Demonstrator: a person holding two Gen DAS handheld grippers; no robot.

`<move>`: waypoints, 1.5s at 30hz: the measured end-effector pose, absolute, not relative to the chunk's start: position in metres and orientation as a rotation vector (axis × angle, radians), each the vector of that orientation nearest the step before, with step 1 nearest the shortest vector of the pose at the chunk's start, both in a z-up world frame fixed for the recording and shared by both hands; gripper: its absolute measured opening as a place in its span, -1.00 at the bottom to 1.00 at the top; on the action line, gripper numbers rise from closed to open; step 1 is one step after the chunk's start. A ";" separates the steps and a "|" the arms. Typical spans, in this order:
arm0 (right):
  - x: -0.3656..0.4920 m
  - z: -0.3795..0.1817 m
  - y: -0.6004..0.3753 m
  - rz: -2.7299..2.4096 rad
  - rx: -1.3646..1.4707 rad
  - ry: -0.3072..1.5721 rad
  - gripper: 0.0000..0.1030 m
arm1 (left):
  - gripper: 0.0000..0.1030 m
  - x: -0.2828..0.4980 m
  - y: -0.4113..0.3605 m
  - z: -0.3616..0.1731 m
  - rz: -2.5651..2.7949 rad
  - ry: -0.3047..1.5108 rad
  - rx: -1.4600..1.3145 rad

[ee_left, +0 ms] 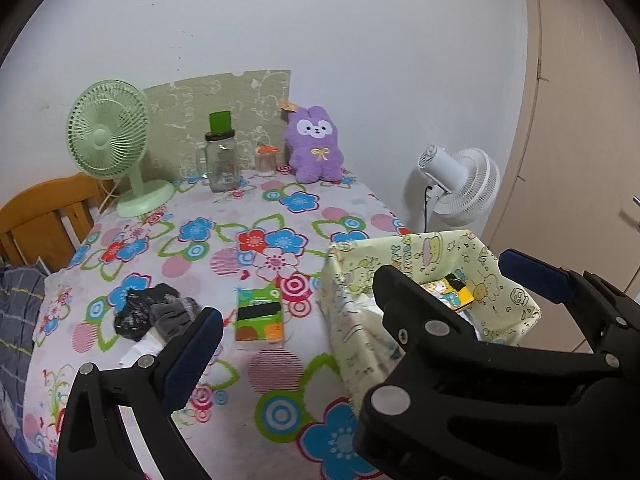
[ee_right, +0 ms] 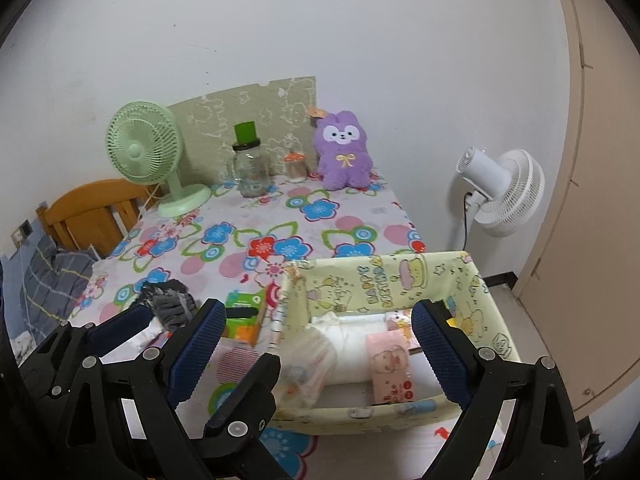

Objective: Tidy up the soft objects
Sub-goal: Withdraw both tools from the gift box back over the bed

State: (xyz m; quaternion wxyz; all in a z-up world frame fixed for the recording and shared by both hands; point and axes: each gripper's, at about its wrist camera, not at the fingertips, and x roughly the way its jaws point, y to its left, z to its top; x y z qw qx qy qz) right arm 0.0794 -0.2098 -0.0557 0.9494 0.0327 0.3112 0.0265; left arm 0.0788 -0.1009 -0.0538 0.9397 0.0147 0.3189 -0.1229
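Left of the bin (ee_right: 384, 280): socks (ee_left: 156, 314) and a tissue pack (ee_left: 259, 316), its long axis pointing toward the wall.
Left gripper (ee_left: 360, 300) and right gripper (ee_right: 316, 344) both gape wide, holding nothing.

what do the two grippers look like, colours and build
Both look alike. The left gripper and right gripper are matte black plastic clamps with angular, strutted arms joined by round silver rivets. Each of the jaws carries a dark blue pad; the pads have a fine ribbed texture. No cables, labels or sleeves show in either view.
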 end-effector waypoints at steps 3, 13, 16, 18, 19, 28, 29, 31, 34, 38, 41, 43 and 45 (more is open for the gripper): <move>0.079 -0.054 -0.201 0.066 0.065 0.631 0.86 | 0.96 0.073 -0.094 -0.050 -0.223 0.630 0.048; 0.074 -0.047 -0.180 0.083 0.077 0.638 0.86 | 0.98 0.068 -0.068 -0.044 -0.196 0.621 0.026; 0.073 -0.046 -0.172 0.082 0.072 0.637 0.86 | 0.99 0.068 -0.061 -0.043 -0.186 0.620 0.022; 0.073 -0.045 -0.166 0.086 0.068 0.636 0.86 | 0.99 0.067 -0.055 -0.043 -0.182 0.618 0.019; 0.073 -0.044 -0.163 0.088 0.067 0.635 0.86 | 0.99 0.068 -0.053 -0.043 -0.180 0.617 0.017; 0.078 -0.044 -0.137 0.106 0.054 0.615 0.97 | 0.99 0.070 -0.027 -0.044 -0.163 0.604 -0.005; 0.078 -0.045 -0.135 0.107 0.051 0.616 0.98 | 0.99 0.070 -0.024 -0.044 -0.155 0.598 0.000; 0.081 -0.047 -0.129 0.108 0.043 0.620 0.98 | 0.99 0.071 -0.021 -0.045 -0.147 0.593 0.006; 0.084 -0.049 -0.121 0.111 0.040 0.623 0.98 | 0.99 0.074 -0.013 -0.047 -0.140 0.590 0.005; 0.088 -0.051 -0.112 0.118 0.037 0.620 0.98 | 0.99 0.076 -0.004 -0.049 -0.131 0.585 0.003; 0.092 -0.054 -0.107 0.117 0.038 0.623 0.98 | 0.99 0.080 0.001 -0.051 -0.129 0.591 0.003; 0.095 -0.056 -0.103 0.118 0.039 0.625 0.98 | 0.99 0.082 0.005 -0.053 -0.126 0.595 0.001; 0.097 -0.058 -0.099 0.120 0.040 0.621 0.98 | 0.99 0.085 0.009 -0.056 -0.123 0.603 -0.007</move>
